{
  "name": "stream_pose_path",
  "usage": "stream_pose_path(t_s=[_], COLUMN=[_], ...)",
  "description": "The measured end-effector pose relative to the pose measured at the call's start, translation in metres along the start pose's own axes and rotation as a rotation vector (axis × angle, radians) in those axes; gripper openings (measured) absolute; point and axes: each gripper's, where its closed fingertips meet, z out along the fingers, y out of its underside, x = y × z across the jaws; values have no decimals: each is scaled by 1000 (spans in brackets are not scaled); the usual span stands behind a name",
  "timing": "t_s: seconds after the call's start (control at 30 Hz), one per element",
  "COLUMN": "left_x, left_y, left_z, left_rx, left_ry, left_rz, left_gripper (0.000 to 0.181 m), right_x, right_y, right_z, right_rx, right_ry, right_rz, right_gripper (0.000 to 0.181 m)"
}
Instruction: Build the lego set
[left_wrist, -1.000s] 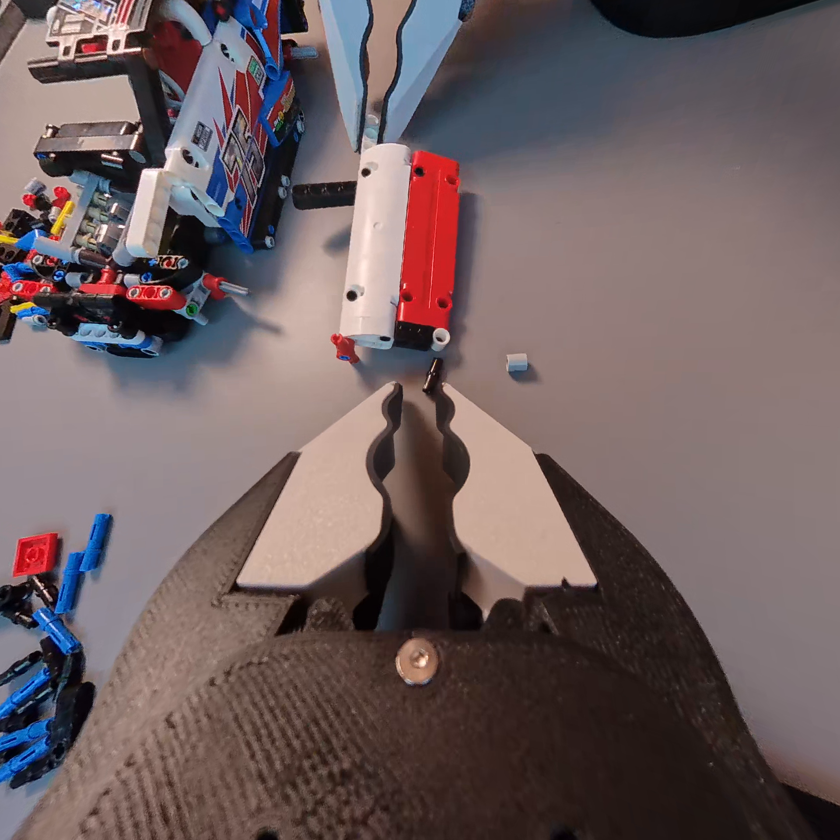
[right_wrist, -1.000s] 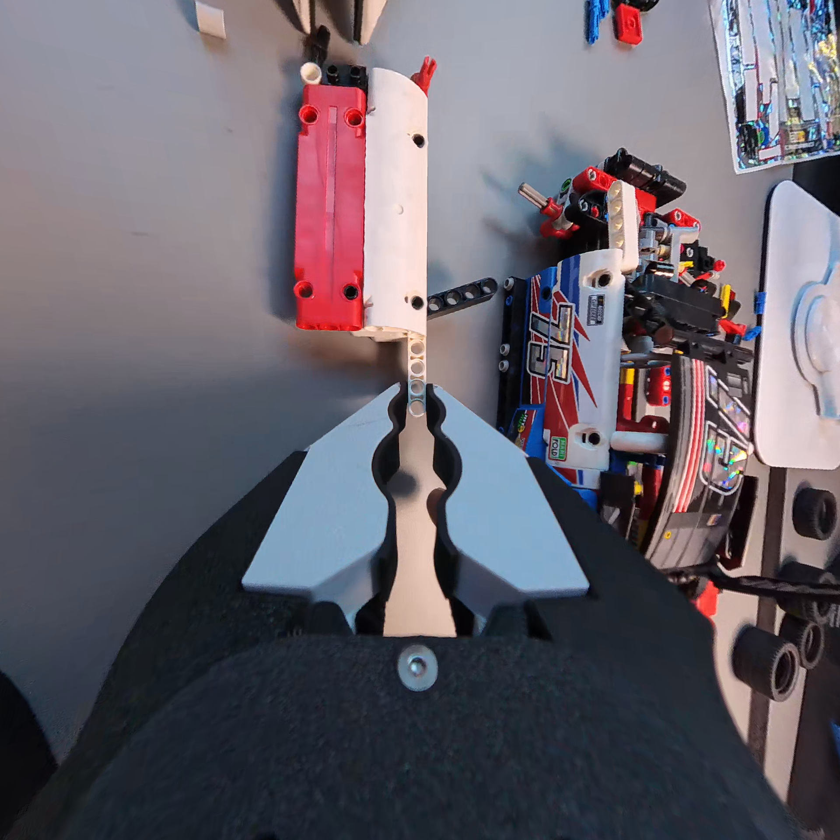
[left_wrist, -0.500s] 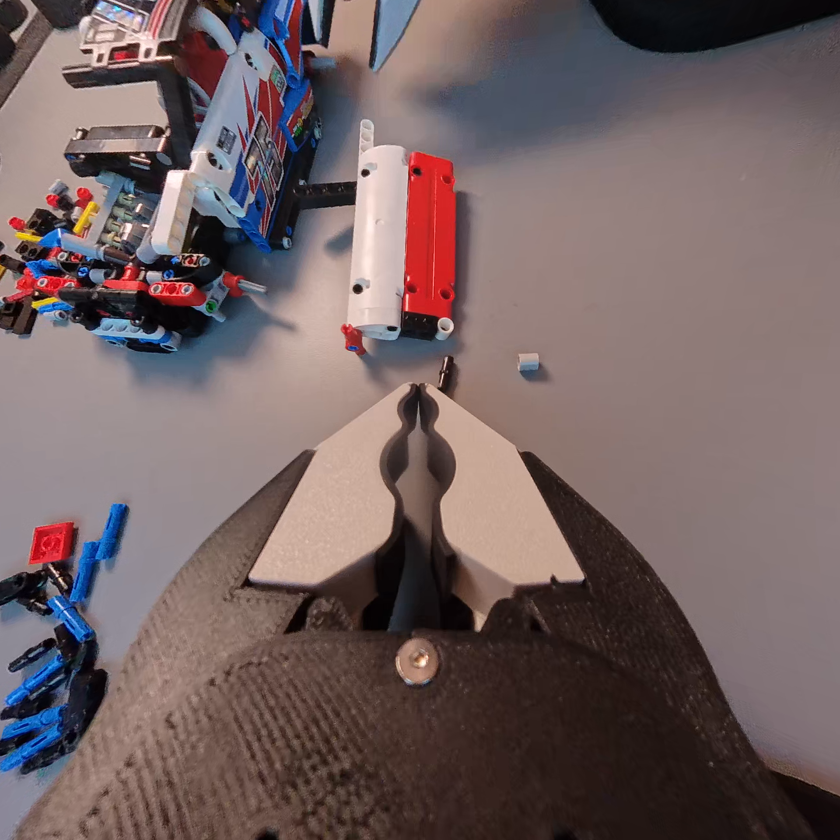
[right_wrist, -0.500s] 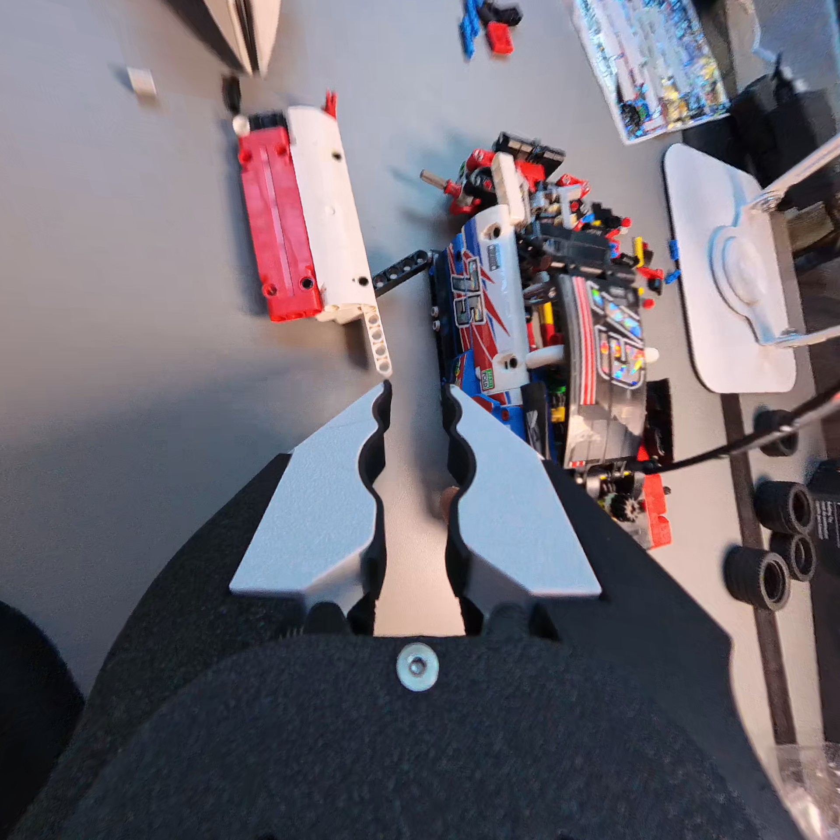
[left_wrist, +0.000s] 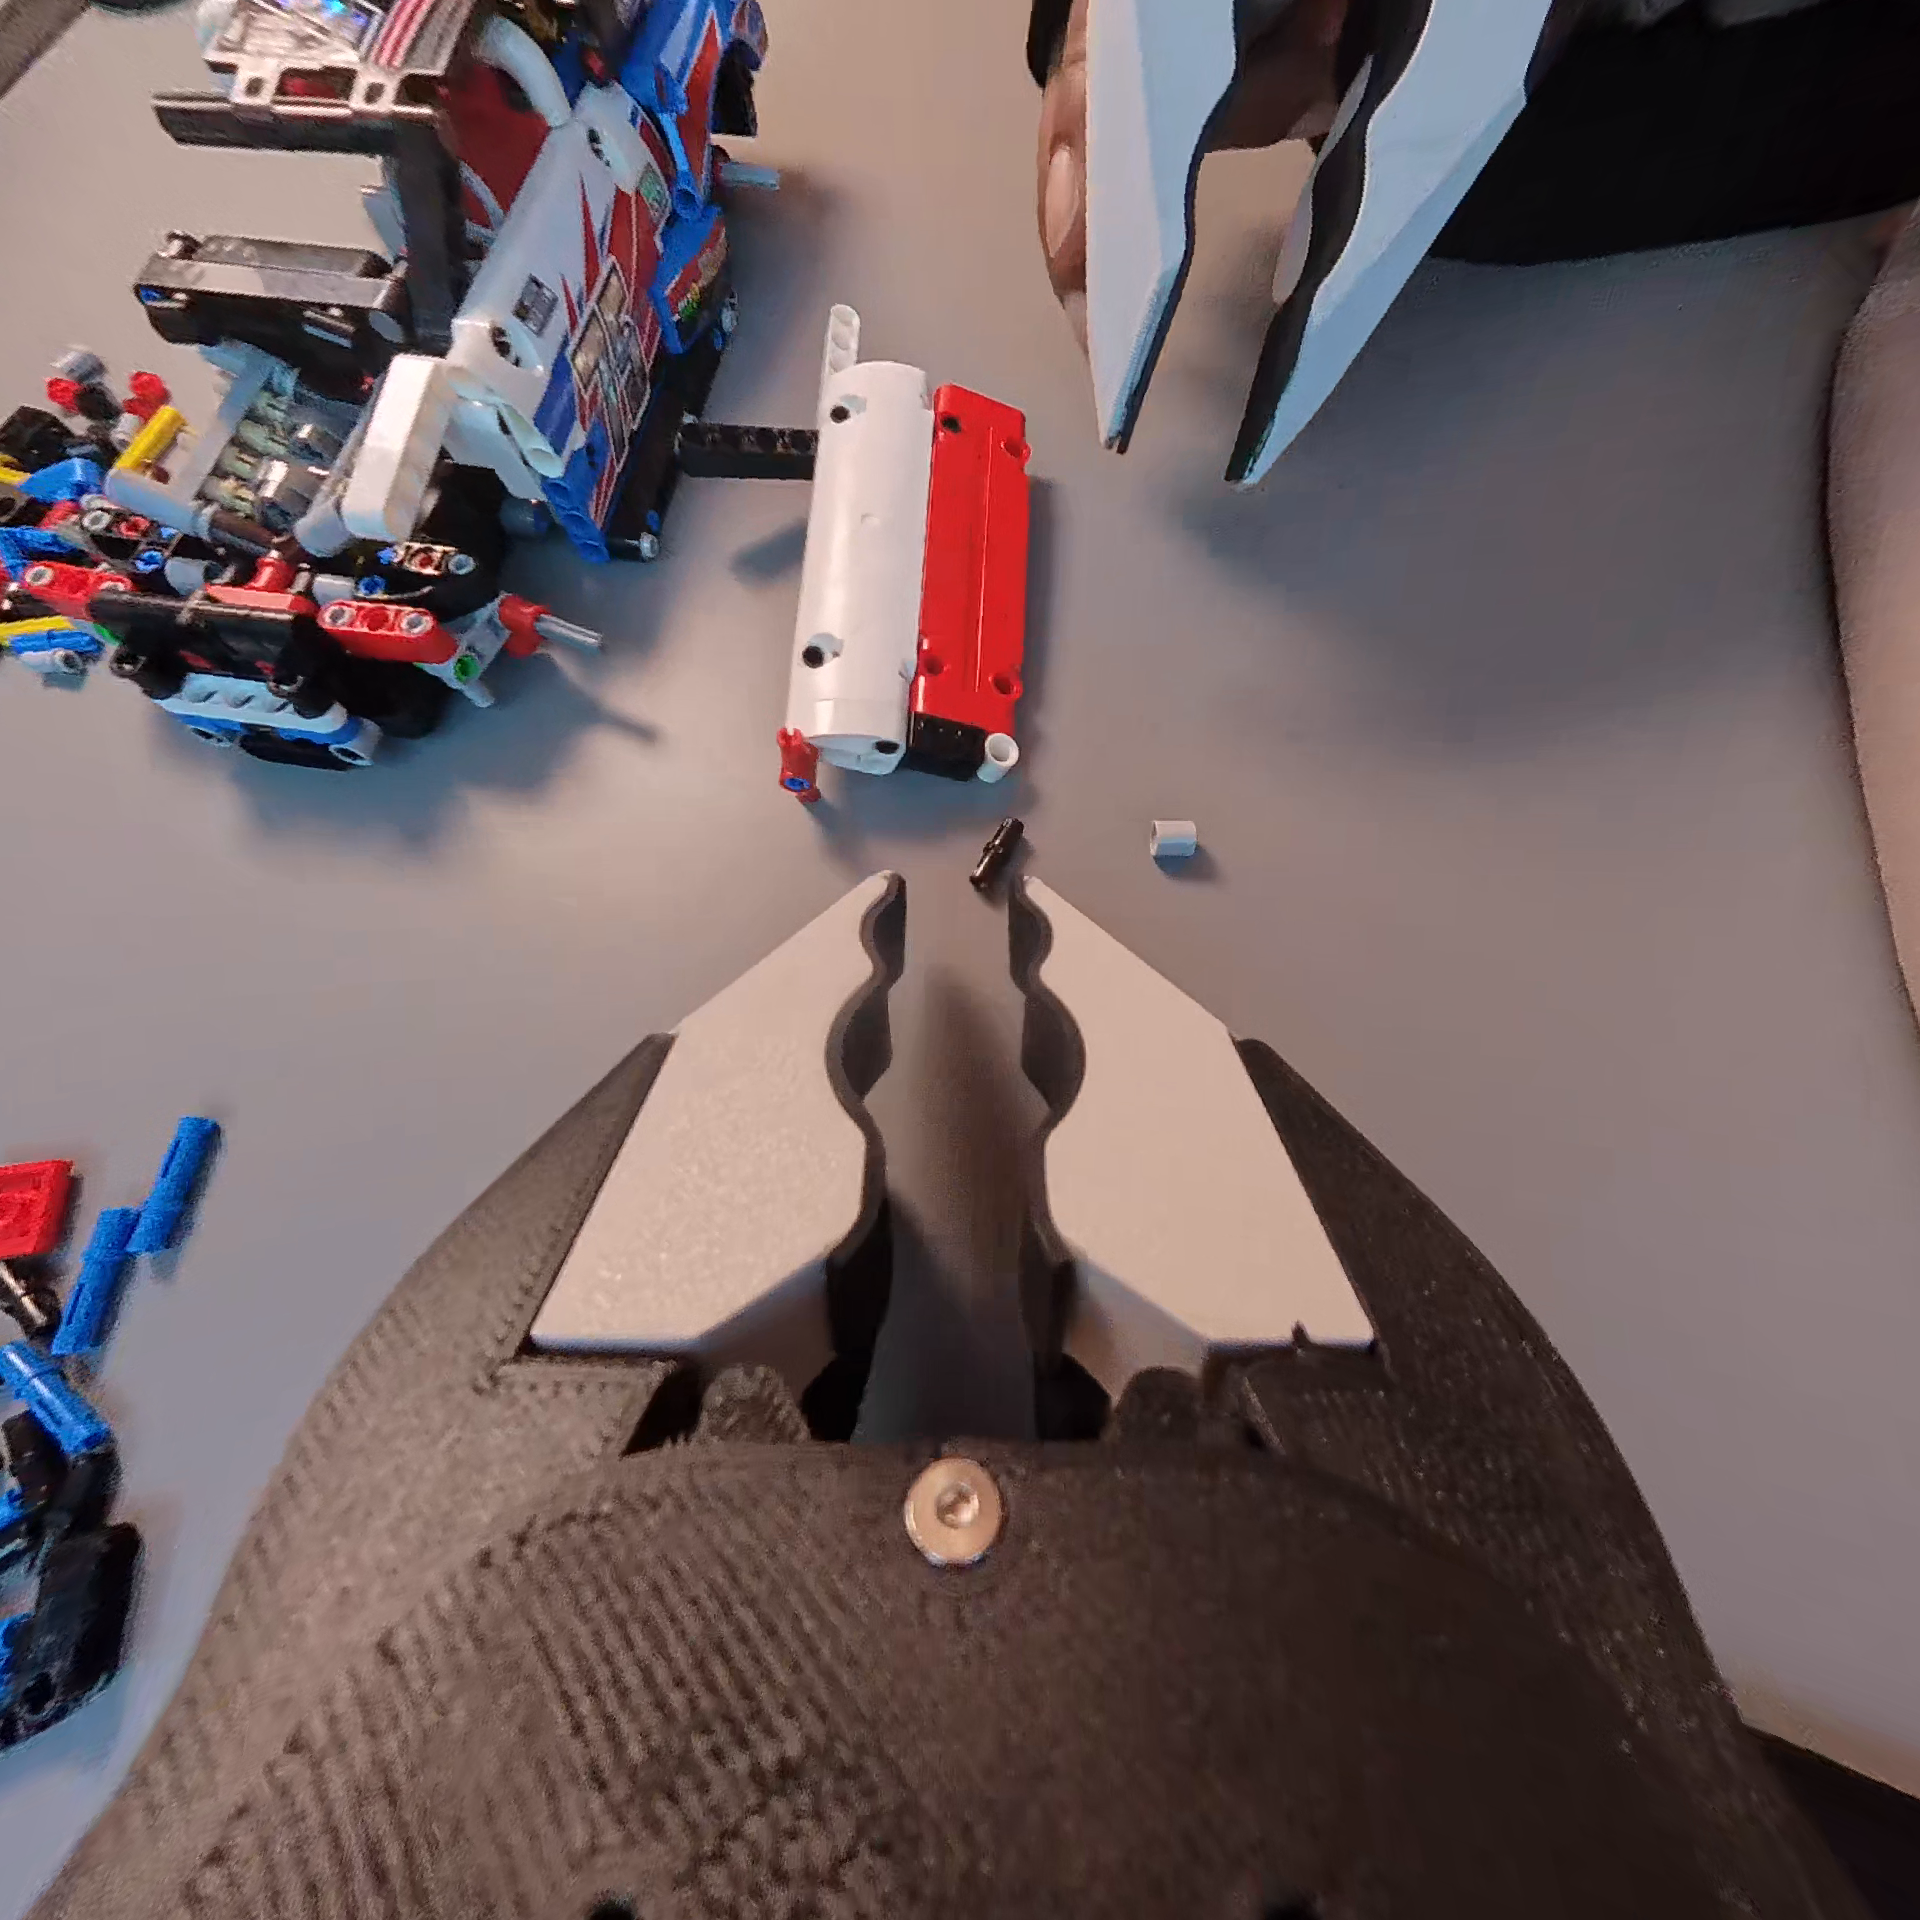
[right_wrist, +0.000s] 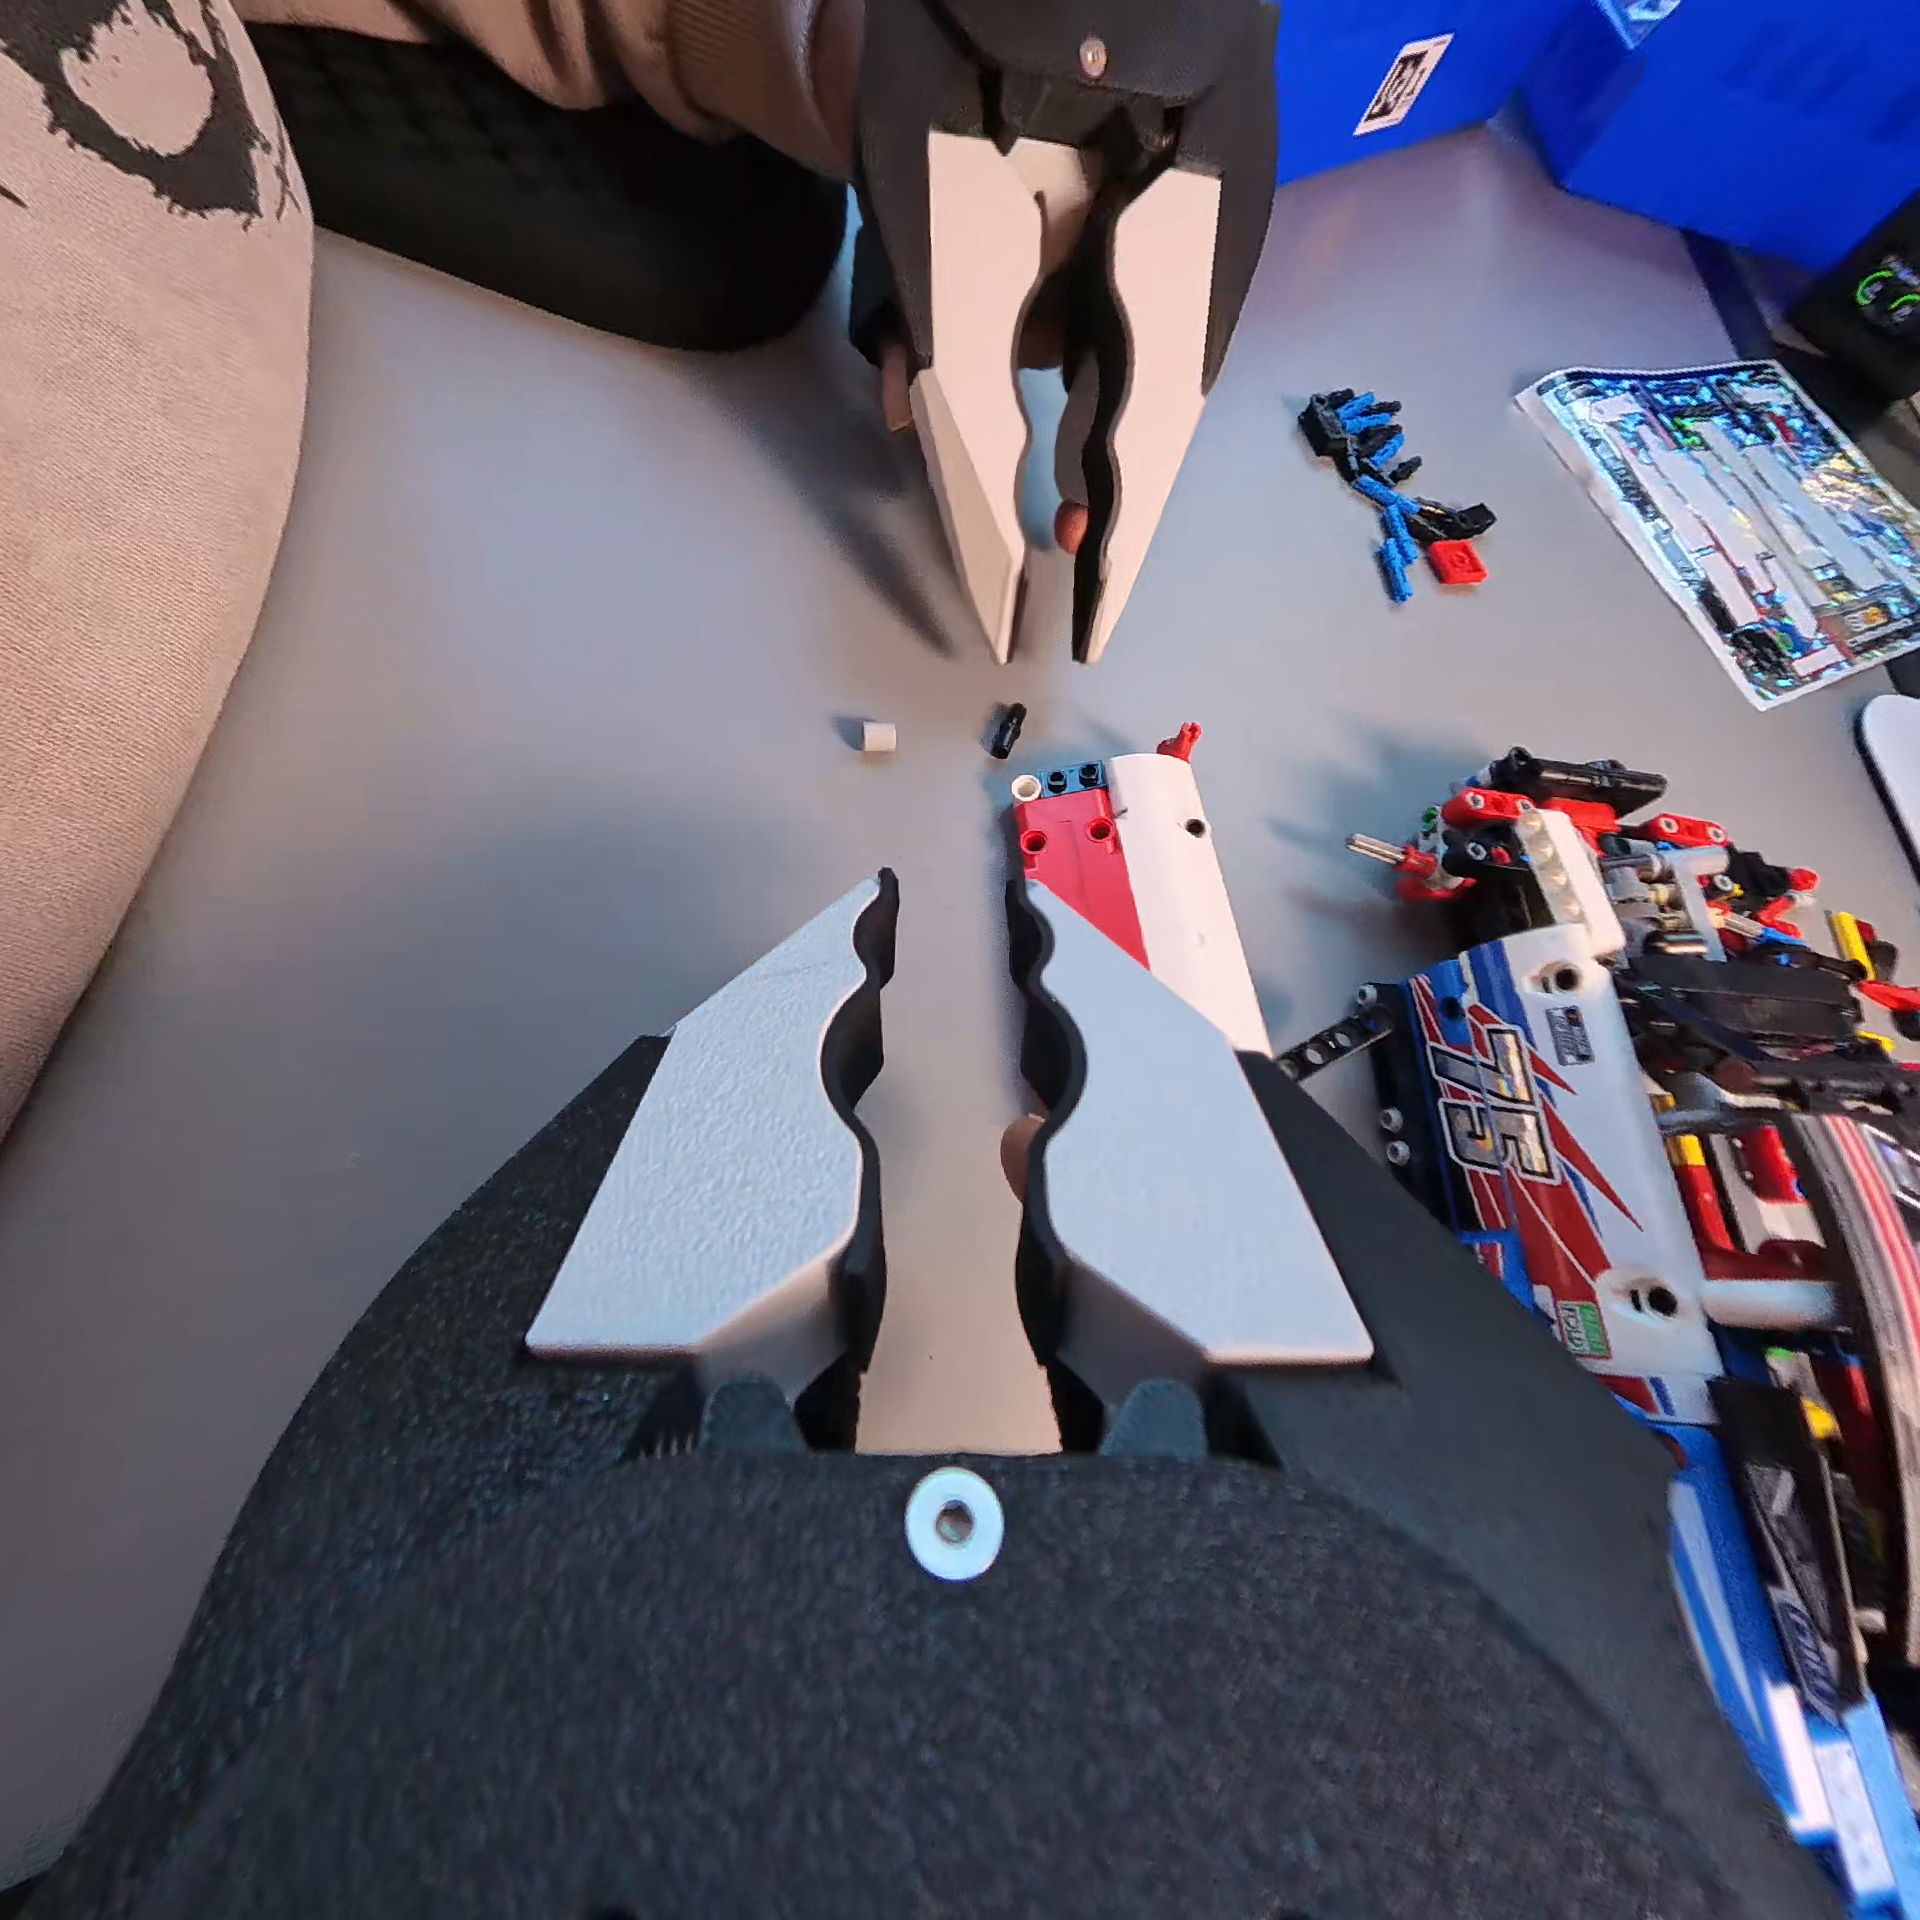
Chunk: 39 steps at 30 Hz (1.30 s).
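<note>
A red-and-white panel assembly (left_wrist: 914, 582) lies flat on the grey table, with a thin white beam sticking out of its far end. It also shows in the right wrist view (right_wrist: 1164, 883). A small black pin (left_wrist: 997, 840) lies just past my left gripper (left_wrist: 956, 883), which is open and empty. A small grey bush (left_wrist: 1174, 836) lies to the pin's right. My right gripper (right_wrist: 948, 883) is open and empty, hovering beside the panel's red edge. It faces the left gripper (right_wrist: 1044, 655), with the pin (right_wrist: 1003, 727) and the bush (right_wrist: 868, 735) between them.
The partly built race car (left_wrist: 416, 416) stands left of the panel, joined by a black beam (left_wrist: 743, 452). Loose blue and black pins and a red tile (left_wrist: 31, 1205) lie at front left. A sticker sheet (right_wrist: 1714, 520), a blue box (right_wrist: 1662, 104) and a person's sleeve (right_wrist: 135, 416) border the table. Spacing between my two grippers at the tips: around 9 cm. My left tips are roughly 4 cm from the bush (right_wrist: 868, 735). It turns up in the left wrist view (left_wrist: 1178, 847) as well.
My left gripper shut briefly, then opened again by the black pin. My right gripper let go of the white beam, opened, and swung round to the panel's red side.
</note>
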Motion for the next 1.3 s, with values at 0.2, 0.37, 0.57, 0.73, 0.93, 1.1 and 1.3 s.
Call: stream_pose_path(t_s=[0.2,0.37,0.57,0.73,0.93,1.1,1.3], left_x=[5,11,37,46,50,52,55], left_y=[4,1,-47,-65,-65,-64,-63], left_z=[13,17,-1,-12,-13,-13,-13], left_rx=[-71,-82,220,324,322,315,310], left_ry=[2,8,238,326,339,349,356], left_rz=[91,162,-68,-124,-113,-102,-89], left_gripper=[14,2,2,2,2,2,2], right_x=[-1,6,6,-6,-9,-11,-12], right_y=[-1,-8,-33,-45,-48,-50,-51], right_z=[5,8,10,14,13,13,12], right_rx=[30,74,177,214,249,268,284], right_ry=[-12,32,128,101,78,59,45], right_rz=[45,90,-2,-62,-43,-22,-5], right_gripper=[18,16,12,10,8,8,10])
